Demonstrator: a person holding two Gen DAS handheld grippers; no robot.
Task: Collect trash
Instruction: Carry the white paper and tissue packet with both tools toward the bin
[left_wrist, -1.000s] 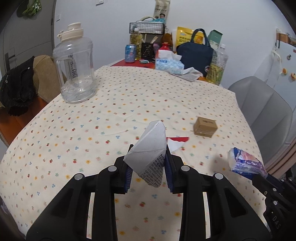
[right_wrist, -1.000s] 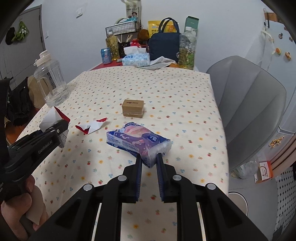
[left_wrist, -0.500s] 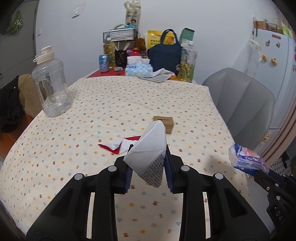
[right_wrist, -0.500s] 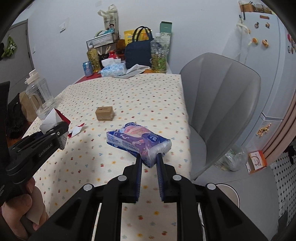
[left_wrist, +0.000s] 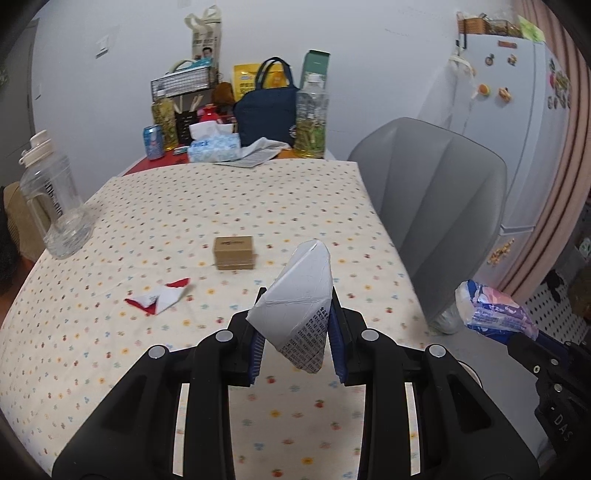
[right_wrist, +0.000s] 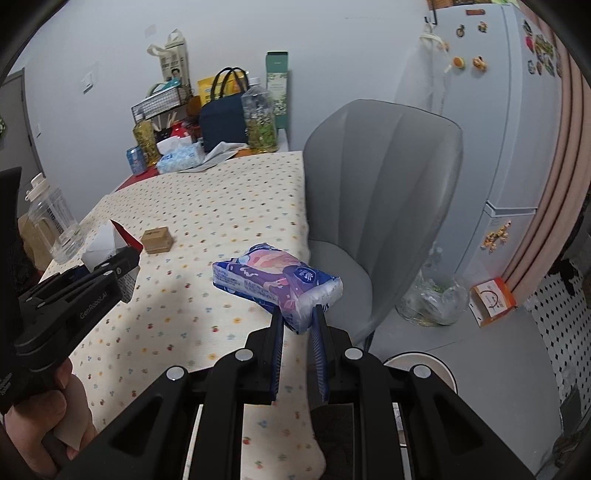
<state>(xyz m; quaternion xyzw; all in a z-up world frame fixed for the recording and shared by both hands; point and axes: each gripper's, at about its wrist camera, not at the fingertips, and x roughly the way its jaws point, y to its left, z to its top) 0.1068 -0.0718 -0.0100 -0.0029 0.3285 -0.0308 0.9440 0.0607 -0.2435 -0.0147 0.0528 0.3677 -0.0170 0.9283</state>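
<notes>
Left wrist view: the left gripper (left_wrist: 295, 345) has its fingers clamped on a folded paper carton (left_wrist: 297, 308), white and silvery with small print, held up above the flowered tabletop (left_wrist: 155, 221). It looks light and thin-walled, likely to crumple under a hard squeeze; its flattened lower sides, where the fingers sit, seem the best hold. On the tabletop lie a torn red and white scrap (left_wrist: 160, 299) and, near it, a small brown box (left_wrist: 234, 253). A clear water jug (left_wrist: 55, 210) stands at the left edge. A grey chair (left_wrist: 436, 206) stands beside the tabletop.

Right wrist view: the right gripper (right_wrist: 299, 345) has its fingers clamped on one end of a blue and pink tissue pack (right_wrist: 275, 282), held past the tabletop's edge in front of the chair. The pack looks soft, light and slippery in its plastic wrap, so a pinch on the end could slide. A round white rim (right_wrist: 439, 363) shows on the floor below, possibly a bin.
</notes>
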